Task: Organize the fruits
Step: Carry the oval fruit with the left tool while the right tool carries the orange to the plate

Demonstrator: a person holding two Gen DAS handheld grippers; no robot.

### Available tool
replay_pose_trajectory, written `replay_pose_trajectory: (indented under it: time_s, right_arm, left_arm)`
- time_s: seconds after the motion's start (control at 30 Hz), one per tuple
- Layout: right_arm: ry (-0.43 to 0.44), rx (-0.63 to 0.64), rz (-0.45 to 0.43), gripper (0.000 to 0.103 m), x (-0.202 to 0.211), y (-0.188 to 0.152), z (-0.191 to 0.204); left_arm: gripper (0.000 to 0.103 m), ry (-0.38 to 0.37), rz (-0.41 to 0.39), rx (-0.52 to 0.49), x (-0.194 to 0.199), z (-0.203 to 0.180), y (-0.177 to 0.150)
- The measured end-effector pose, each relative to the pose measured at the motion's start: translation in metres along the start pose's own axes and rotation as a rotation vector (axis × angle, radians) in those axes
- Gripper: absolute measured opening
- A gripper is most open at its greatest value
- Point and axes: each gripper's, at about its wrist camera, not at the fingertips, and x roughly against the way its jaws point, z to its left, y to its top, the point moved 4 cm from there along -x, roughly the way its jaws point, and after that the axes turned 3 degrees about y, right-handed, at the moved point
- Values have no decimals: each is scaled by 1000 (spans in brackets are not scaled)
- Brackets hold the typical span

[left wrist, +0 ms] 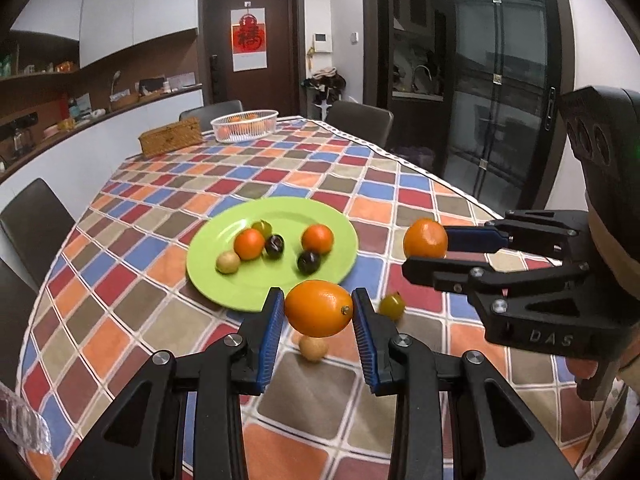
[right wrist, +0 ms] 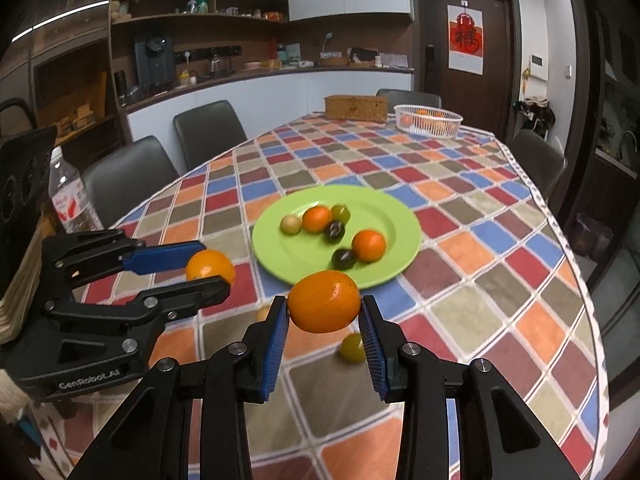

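A green plate [left wrist: 320, 216] [right wrist: 396, 224] on the checkered tablecloth holds two oranges, two dark plums, a green grape and a small tan fruit. My left gripper [left wrist: 319, 309] is shut on an orange [left wrist: 319, 308] above the table, just short of the plate; it also shows at left in the right wrist view [right wrist: 208, 270]. My right gripper [right wrist: 324, 302] is shut on another orange [right wrist: 324, 301], also held near the plate's front edge; it shows at right in the left wrist view [left wrist: 425, 246]. A green grape [left wrist: 391, 306] [right wrist: 352, 347] and a tan fruit [left wrist: 313, 347] lie on the cloth under the grippers.
A white basket [left wrist: 245, 124] [right wrist: 427, 119] with oranges and a wicker box [left wrist: 170, 136] [right wrist: 355, 108] stand at the table's far end. Dark chairs ring the table. A plastic water bottle [right wrist: 68, 196] stands at the left edge.
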Motion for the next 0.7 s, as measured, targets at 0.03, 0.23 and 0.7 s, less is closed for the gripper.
replay_pose_trajectory:
  time_s: [0.03, 0.23, 0.7]
  right_arm:
    - [-1, 0, -4, 37, -1, 3, -1]
    - [-11, 19, -36, 37, -10, 28, -9]
    - [-24, -4, 3, 37, -67, 69, -38]
  left_arm:
    - [34, 3, -3, 1, -2, 2, 3]
    - [34, 17, -15, 20, -14, 15, 20]
    - [34, 32, 36, 72, -65, 45, 40]
